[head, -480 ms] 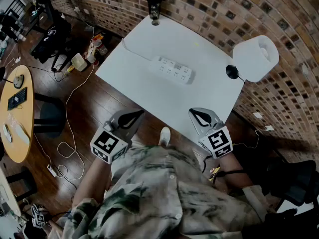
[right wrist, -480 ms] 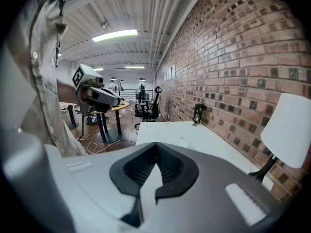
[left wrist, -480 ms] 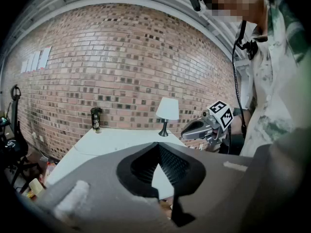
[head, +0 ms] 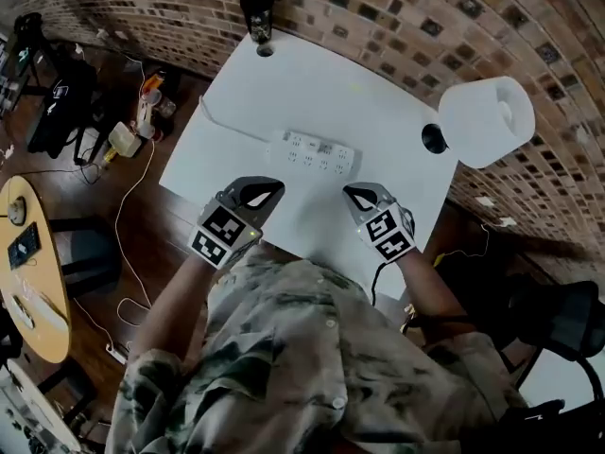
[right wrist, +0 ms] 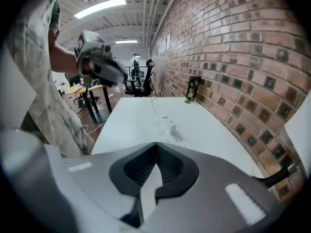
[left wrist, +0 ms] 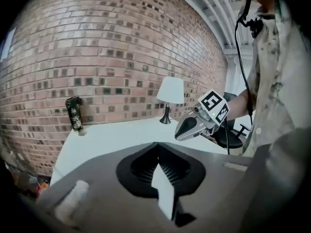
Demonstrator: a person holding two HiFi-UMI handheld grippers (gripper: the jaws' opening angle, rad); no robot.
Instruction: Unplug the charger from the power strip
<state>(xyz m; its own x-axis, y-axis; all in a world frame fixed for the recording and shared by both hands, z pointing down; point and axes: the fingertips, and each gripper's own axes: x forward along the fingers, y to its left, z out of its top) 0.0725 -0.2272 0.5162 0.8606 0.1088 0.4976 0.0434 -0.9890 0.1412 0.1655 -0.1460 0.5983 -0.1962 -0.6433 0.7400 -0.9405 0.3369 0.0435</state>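
A white power strip (head: 314,152) lies in the middle of the white table (head: 378,112), and its cable (head: 227,125) runs off to the left. In the right gripper view a small white charger block (right wrist: 171,125) stands up from the power strip (right wrist: 165,125). My left gripper (head: 274,186) hovers over the table's near edge, left of the strip, shut and empty. My right gripper (head: 348,191) is level with it on the right, also shut with nothing in it. Both point toward the strip from a short way off. The left gripper's body hides the strip in its own view.
A white-shaded lamp (head: 487,121) on a black base (head: 434,138) stands at the table's right end. A black tumbler (head: 258,12) stands at the far corner by the brick wall. Cables and bags lie on the floor at left, beside a round wooden table (head: 28,272).
Both grippers have moved forward from over the floor to over the table's near edge, closer to the power strip. Their jaws look the same.
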